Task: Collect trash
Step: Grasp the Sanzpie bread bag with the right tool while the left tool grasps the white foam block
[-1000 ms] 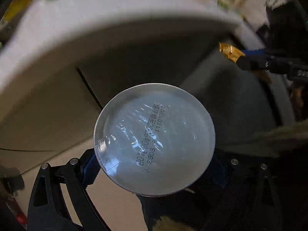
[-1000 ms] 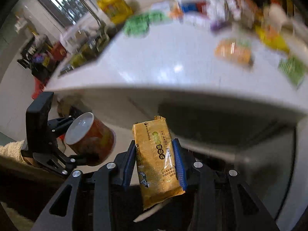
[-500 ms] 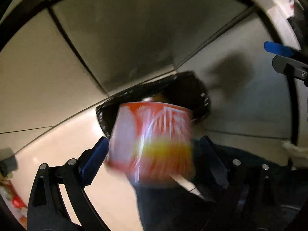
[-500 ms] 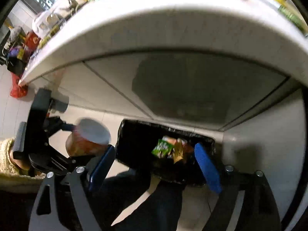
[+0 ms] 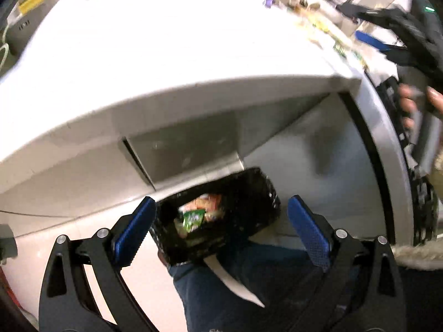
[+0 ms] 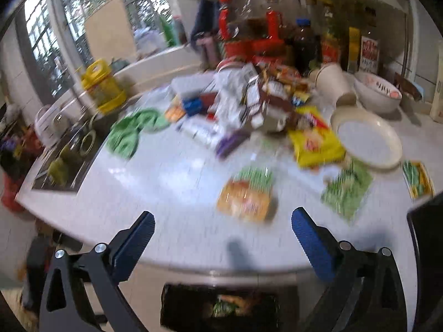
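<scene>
Looking past my right gripper (image 6: pixel 221 238), I am seeing its fingers spread wide with nothing between them, having just been opening. The orange snack packet (image 6: pixel 243 200) is lying on the desk (image 6: pixel 171 193) just ahead of the fingers, slightly toward the right finger, its long axis roughly crosswise. My left gripper (image 5: pixel 218 229) is hanging open and empty over the trash bin (image 5: pixel 249 193), so I am judging the right hand nearer.

Left gripper (image 5: pixel 218 221) points steeply down, its blue-padded jaws spread wide with nothing between them. Right gripper (image 6: pixel 223 231), angled downward, has just been opening and stands wide, empty too. A hand (image 5: pixel 418 105) grips its handle at the frame's right edge.
</scene>
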Available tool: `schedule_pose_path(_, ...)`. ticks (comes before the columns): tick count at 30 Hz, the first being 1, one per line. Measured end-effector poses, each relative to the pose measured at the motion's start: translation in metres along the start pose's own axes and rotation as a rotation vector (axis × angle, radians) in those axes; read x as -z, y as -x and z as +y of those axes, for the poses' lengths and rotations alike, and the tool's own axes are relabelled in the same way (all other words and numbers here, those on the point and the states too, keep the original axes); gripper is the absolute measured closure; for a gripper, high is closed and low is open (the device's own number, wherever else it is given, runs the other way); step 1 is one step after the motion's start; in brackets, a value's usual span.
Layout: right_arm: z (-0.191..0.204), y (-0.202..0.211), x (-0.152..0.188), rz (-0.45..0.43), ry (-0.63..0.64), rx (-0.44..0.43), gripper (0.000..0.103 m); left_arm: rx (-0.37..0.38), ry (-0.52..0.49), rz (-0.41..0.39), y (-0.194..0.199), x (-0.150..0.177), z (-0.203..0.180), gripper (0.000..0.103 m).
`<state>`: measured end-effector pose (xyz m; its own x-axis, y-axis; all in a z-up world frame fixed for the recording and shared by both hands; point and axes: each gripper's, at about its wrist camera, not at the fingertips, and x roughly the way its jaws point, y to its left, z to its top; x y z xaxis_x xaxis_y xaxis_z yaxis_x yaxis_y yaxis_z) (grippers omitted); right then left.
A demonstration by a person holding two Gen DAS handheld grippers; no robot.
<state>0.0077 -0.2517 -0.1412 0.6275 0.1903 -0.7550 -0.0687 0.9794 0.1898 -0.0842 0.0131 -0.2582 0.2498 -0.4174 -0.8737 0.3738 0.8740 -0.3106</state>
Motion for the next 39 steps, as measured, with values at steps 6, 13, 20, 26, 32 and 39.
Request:
schedule_pose_path(6,-0.009,-0.043,-0.008,0.040,-0.052,0.087,0.005,-0.016,0.024,-0.040,0.015,-0.002,0.007,0.010)
schedule_pose_path(13,-0.006,-0.086,0.000,0.083,0.009,0.217,0.015,-0.038,0.070,-0.041,0.024,0.003,0.018,0.010)
schedule_pose_path(20,0.002,-0.081,-0.005,0.065,0.057,0.180,0.062,-0.040,0.085,-0.044,0.025,0.004,0.025,0.010)
schedule_pose_path(26,-0.001,-0.054,-0.002,0.033,0.043,0.123,0.067,-0.025,0.054,-0.053,0.025,-0.004,0.020,0.010)
schedule_pose_path(32,-0.001,-0.003,-0.003,-0.015,0.010,0.040,0.067,0.038,0.034,-0.092,0.032,-0.038,0.012,0.010)
schedule_pose_path(39,0.002,0.062,0.000,-0.084,-0.002,-0.019,0.067,0.079,-0.021,-0.231,0.045,-0.141,0.008,0.010)
